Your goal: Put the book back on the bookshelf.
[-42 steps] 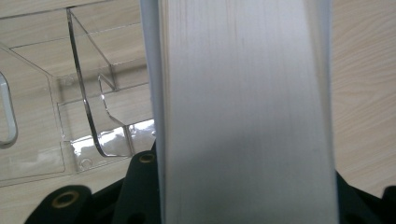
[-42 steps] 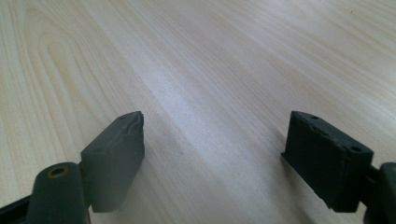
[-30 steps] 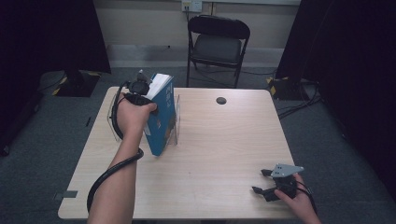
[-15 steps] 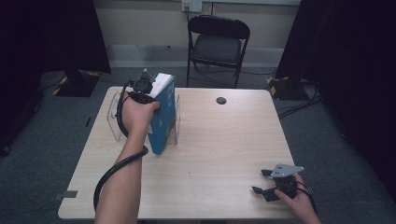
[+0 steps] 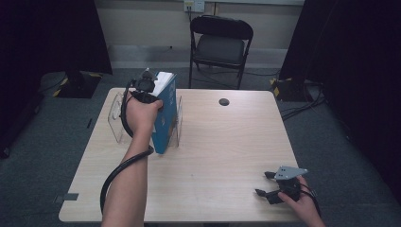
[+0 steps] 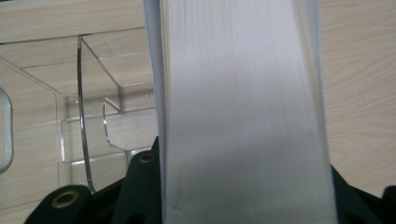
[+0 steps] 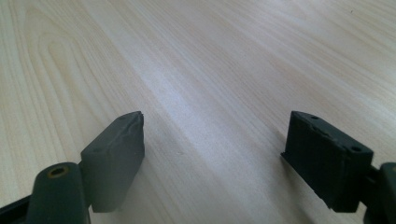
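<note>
— What do I have around the table (image 5: 222,156) from here?

— Light wood-grain top with a dark round grommet (image 5: 224,101) near its far edge. Grey carpet floor (image 5: 42,156) all round. One black folding chair (image 5: 220,43) stands behind the table, against a beige wall (image 5: 142,21).

— Anything else noted?

— Black curtains (image 5: 47,33) hang at both sides; a wall outlet (image 5: 194,5) sits above the chair; cables (image 5: 302,101) lie on the floor at right.

Clear dividers (image 5: 178,124) flank the book (image 5: 165,113); the table's (image 5: 227,142) right half lies open.
</note>
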Motion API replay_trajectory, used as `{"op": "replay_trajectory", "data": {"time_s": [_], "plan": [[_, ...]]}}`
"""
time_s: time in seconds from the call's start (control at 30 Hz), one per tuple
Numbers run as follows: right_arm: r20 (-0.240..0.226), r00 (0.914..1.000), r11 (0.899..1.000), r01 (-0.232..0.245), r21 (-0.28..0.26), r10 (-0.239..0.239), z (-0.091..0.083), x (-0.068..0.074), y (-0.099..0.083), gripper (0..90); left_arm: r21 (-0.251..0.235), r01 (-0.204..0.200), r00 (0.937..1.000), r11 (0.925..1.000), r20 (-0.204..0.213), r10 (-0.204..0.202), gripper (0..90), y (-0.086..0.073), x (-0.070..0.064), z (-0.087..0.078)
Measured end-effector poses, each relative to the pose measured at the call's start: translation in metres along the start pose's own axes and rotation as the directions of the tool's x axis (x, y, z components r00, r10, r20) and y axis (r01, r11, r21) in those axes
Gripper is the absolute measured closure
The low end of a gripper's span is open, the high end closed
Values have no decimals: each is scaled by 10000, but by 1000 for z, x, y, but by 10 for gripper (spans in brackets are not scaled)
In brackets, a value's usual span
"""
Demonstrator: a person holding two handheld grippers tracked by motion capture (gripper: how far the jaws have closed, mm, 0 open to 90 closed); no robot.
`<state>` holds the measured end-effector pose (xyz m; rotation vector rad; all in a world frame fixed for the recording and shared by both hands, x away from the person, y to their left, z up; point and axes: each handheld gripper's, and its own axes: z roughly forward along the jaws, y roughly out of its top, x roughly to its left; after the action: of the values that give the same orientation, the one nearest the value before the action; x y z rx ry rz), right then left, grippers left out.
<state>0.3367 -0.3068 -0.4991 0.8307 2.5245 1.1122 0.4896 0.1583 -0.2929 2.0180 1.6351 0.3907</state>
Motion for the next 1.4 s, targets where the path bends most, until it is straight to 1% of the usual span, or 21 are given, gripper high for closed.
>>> {"op": "replay_trajectory", "data": {"time_s": [0.03, 0.1, 0.2, 0.23, 0.3, 0.37, 0.4, 0.5, 0.6, 0.73, 0.77, 0.8, 0.9, 0.93, 1.03, 1.1, 1.2, 1.27, 1.4], "plan": [[-1, 10000, 10000, 2, -3, -2, 0, 0, 0, 194, -22, 36, 10000, 10000, 53, -36, 620, 0, 0, 1], [-1, 10000, 10000, 1, -1, -1, 0, 0, 0, 194, -29, -89, 10000, 10000, 7, 89, 620, -1, 0, 1], [-2, 10000, 10000, 0, -2, 0, 0, 0, 0, 194, -188, -152, 9997, 9997, -184, 148, 620, -4, -1, 3], [-1, 10000, 10000, 1, -2, -1, 0, 0, 0, 194, -220, -175, 9997, 9996, -189, 171, 619, -5, -1, 3], [2, 10000, 10000, -7, 0, 7, 0, 0, 0, 194, -325, -132, 9997, 9994, -221, 125, 618, -8, -1, 4], [-15, 10000, 10000, -10, 1, 10, 0, 0, 0, 194, -319, -30, 9996, 9995, -274, 21, 617, -10, 0, 4], [-11, 10000, 10000, 5, -25, -5, 0, 0, 0, 194, -228, -18, 9998, 9997, -203, 13, 617, -11, 0, 4], [-58, 10000, 10000, -29, -28, 29, 0, 0, 0, 194, -134, -102, 9998, 9999, -194, 99, 614, -12, -1, 3], [-60, 10000, 10000, -31, -29, 31, 0, 0, 0, 194, 5, -136, 9995, 9999, -285, 136, 613, -11, -3, 4], [-68, 10000, 10000, -38, -30, 38, 0, 0, 0, 194, 218, -70, 9997, 9997, -222, 75, 607, -8, -3, 4], [-59, 10000, 10000, -25, -32, 25, 0, 0, 0, 194, 227, -23, 9996, 9997, -286, 29, 606, -7, -3, 3], [-52, 10000, 10000, -24, -30, 24, 0, 0, 0, 194, 237, -63, 9994, 9997, -329, 71, 605, -6, -3, 3], [-62, 10000, 10000, -32, -29, 32, 0, 0, 0, 194, 300, -137, 9994, 9995, -313, 146, 598, -4, -2, 4], [-65, 10000, 10000, -35, -29, 35, 0, 0, 0, 194, 247, -59, 9995, 9997, -297, 66, 592, -3, -3, 4], [-64, 10000, 10000, -29, -31, 29, 0, 0, 0, 194, 231, -170, 9991, 9996, -374, 179, 570, 1, -3, 3], [-64, 10000, 10000, -28, -35, 28, 0, 0, 0, 194, 331, -244, 9992, 9992, -298, 254, 553, 4, -3, 4], [-61, 10000, 10000, -29, -32, 29, 0, 0, 0, 194, 418, -372, 9990, 9984, -233, 382, 566, 6, -3, 10], [-62, 10000, 10000, -33, -32, 33, 0, 0, 0, 194, 461, -324, 9991, 9984, -274, 337, 562, 5, -4, 14], [-23, 10000, 10000, -14, -11, 14, 0, 0, 0, 194, 490, -337, 9991, 9982, -232, 349, 593, 6, -3, 14]]}}
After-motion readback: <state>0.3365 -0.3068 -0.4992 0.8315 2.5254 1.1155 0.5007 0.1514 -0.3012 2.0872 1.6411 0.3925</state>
